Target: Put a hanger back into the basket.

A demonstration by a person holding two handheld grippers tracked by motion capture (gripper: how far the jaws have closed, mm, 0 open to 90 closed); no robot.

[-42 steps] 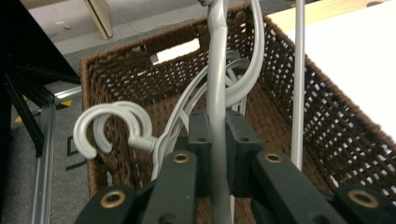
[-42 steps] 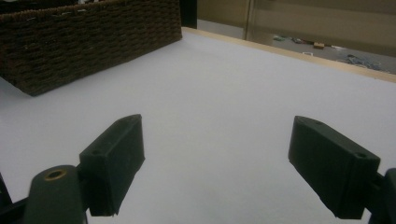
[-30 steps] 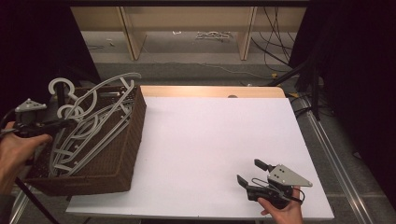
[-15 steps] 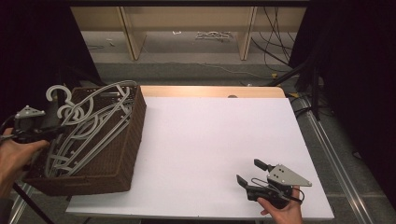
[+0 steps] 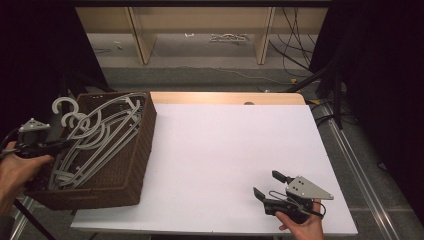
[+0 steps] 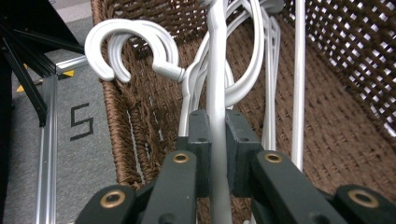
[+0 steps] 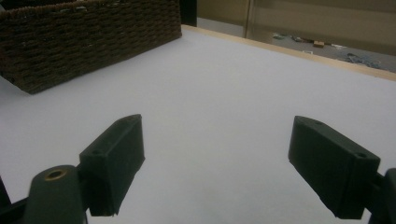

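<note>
The white hanger (image 6: 218,93) lies slanted in the brown wicker basket (image 5: 137,165), its bar pinched tight by the left gripper (image 6: 217,135) at the basket's left rim. Well right of the basket, the right gripper (image 5: 266,186) rests wide open and empty on the white table (image 5: 225,145), with wooden shelving (image 5: 200,25) beyond.

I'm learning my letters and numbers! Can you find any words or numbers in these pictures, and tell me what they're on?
"S", or maybe a "5": one black mark on the grey floor, left of the brown wicker basket, in the left gripper view.
Nothing else with writing can be read.
</note>
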